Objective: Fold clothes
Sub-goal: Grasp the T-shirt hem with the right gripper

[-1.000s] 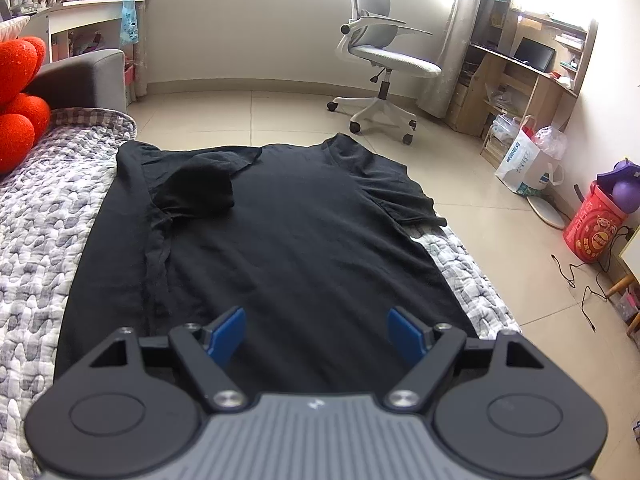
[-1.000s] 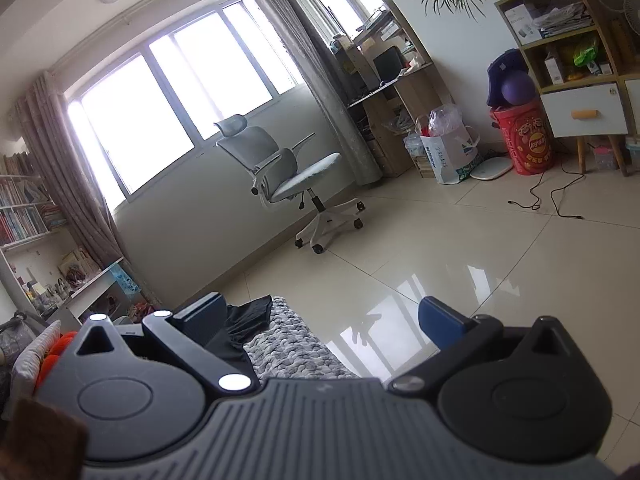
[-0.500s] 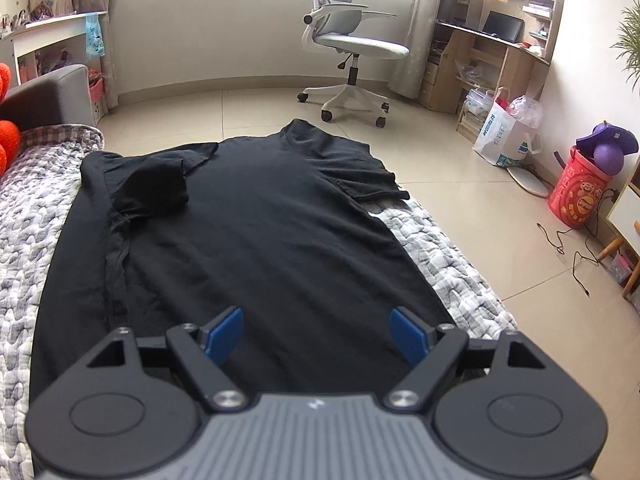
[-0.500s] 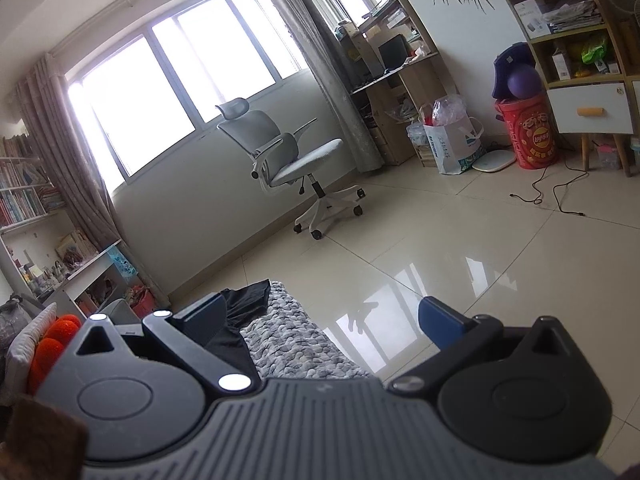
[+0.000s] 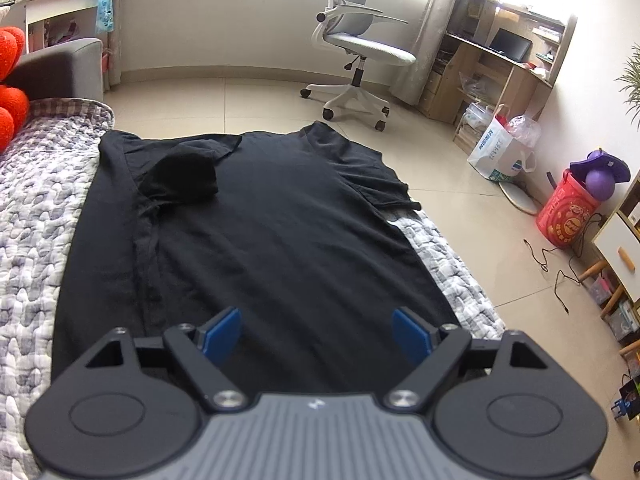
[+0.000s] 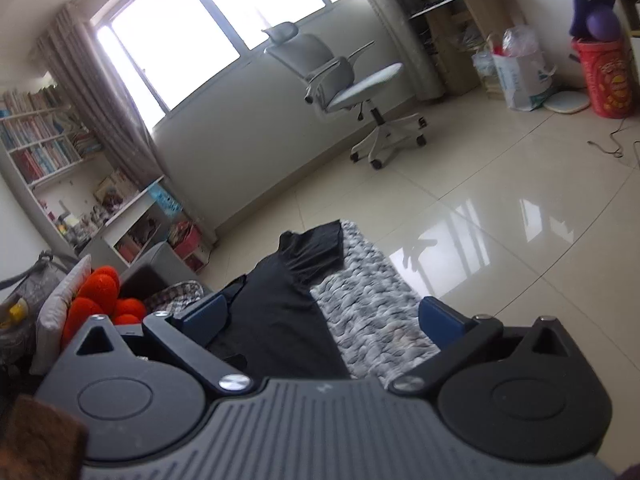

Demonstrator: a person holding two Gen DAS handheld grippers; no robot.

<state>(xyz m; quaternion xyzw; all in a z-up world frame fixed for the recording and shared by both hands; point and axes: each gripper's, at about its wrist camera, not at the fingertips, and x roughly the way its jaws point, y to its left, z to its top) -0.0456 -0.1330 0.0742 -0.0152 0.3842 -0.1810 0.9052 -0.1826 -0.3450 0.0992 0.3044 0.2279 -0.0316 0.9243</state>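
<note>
A black T-shirt (image 5: 272, 232) lies spread flat on a bed covered by a grey-and-white quilt (image 5: 32, 240), its neck end toward the far edge near the tiled floor (image 5: 260, 100). The shirt's left sleeve (image 5: 180, 176) is folded inward onto the body, with a long crease running down that side, while the right sleeve (image 5: 380, 188) lies out flat toward the quilt's edge. The left tool (image 5: 318, 334) hangs above the hem end of the shirt with its blue pads (image 5: 222, 334) spread wide and nothing between them, not touching the cloth. In the right wrist view the right tool (image 6: 320, 320) is likewise released, its blue pads (image 6: 440, 318) far apart and empty, tilted over the right side of the bed where the shirt's edge meets the bare quilt. A white office chair (image 5: 360, 52) stands on the floor beyond the bed, with a wooden desk (image 5: 500, 68) to its right, a white bag (image 5: 496, 152) below that and a red bucket (image 5: 568, 216) near the wall. Red-orange plush balls (image 6: 104, 300) sit at the bed's left beside a grey armrest (image 5: 60, 68)
</note>
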